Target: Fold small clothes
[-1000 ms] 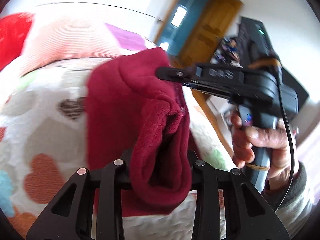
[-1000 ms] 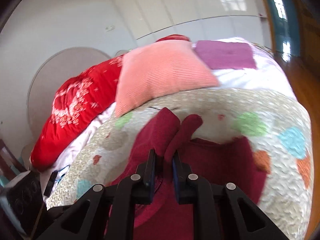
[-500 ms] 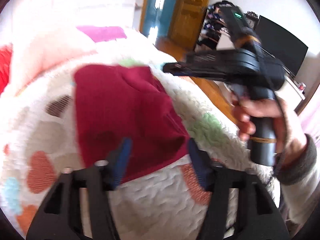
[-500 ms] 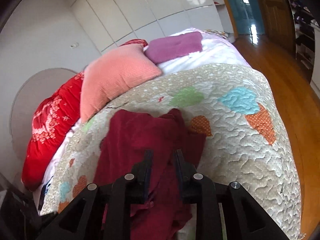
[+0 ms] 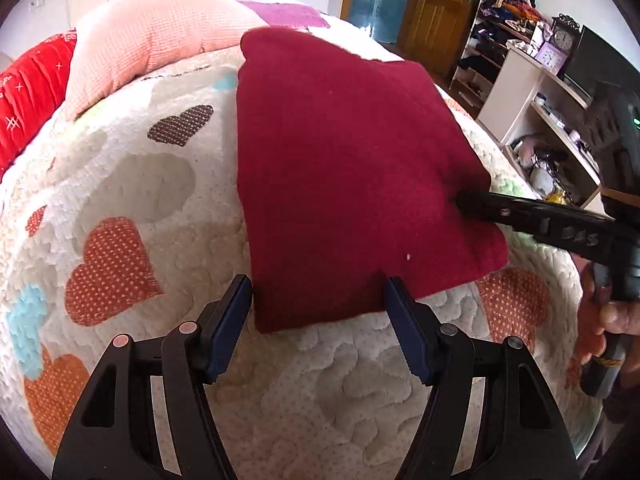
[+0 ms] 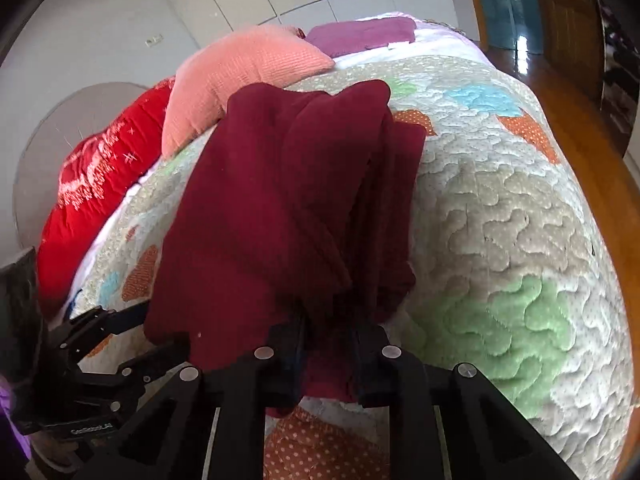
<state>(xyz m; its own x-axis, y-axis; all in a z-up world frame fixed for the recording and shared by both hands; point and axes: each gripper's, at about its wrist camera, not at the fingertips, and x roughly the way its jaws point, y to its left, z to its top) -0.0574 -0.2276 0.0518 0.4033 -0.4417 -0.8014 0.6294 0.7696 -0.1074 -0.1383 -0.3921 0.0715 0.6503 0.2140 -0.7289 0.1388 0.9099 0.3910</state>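
Note:
A dark red garment (image 5: 352,168) lies folded flat on the heart-patterned quilt (image 5: 132,184). My left gripper (image 5: 318,304) is open; its blue-padded fingers (image 5: 230,320) straddle the garment's near edge without pressing it. My right gripper (image 5: 466,201) reaches in from the right, with its tip on the garment's right edge. In the right wrist view the garment (image 6: 280,184) fills the middle. The right gripper (image 6: 328,336) is closing its jaws on a bunched fold of the cloth's near edge. The left gripper (image 6: 156,330) shows at the lower left of that view, at the garment's corner.
A pink pillow (image 5: 160,36), a red cushion (image 5: 28,92) and a purple cloth (image 6: 360,34) lie at the head of the bed. White shelves (image 5: 540,108) and a wooden door (image 5: 436,8) stand to the right. A person's hand (image 5: 616,316) holds the right gripper's handle.
My left gripper let go of the garment and opened. The garment, held up a second ago, now lies folded flat on the quilt. Both grippers have sunk towards it.

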